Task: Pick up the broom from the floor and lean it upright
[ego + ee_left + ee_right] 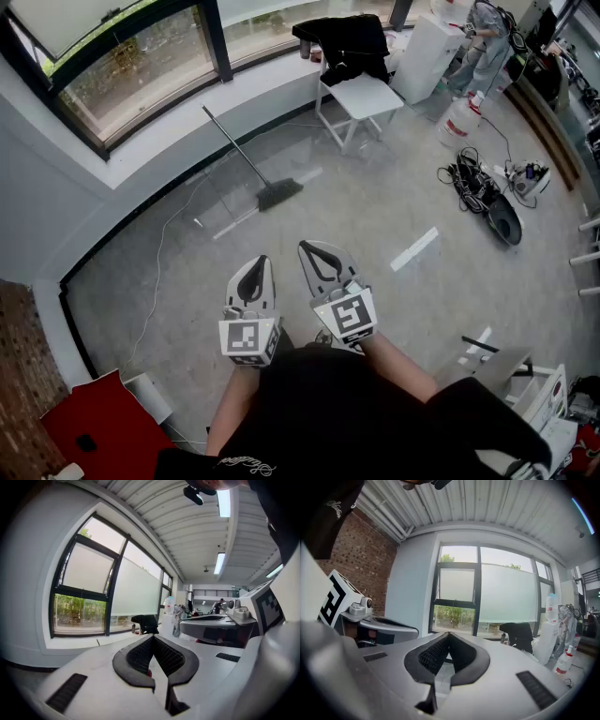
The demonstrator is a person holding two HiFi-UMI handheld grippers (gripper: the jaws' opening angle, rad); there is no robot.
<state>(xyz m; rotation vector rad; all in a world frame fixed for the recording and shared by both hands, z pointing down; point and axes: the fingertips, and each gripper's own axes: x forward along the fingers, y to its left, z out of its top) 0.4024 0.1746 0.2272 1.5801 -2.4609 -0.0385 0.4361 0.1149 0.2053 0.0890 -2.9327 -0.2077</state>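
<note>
The broom point(268, 184) stands well ahead of me, its dark head on the grey floor point(375, 225) and its thin handle slanting up to the white wall below the window point(141, 56); the handle's top seems to rest on that wall, though from this steep angle I cannot be sure it touches; nothing of mine is on the broom.

Just beside the broom head a pale strip lies flat on the floor; further right stands a white chair point(361, 98) with a black garment point(342, 37) draped over its back; beyond it are a white jug point(461, 120) and a tangle of black cables point(473, 183); a person point(483, 47) stands in the far corner.

My left tongs point(257, 264) and right tongs point(311, 249) hang side by side close to my body, well apart from the broom, both pointing roughly level toward the window; in the left gripper view the black pads of the left tongs point(152, 637) meet at their tips with nothing between them; in the right gripper view the right tongs point(448, 634) are likewise closed and empty; each carries its marker cube near my hand.
</note>
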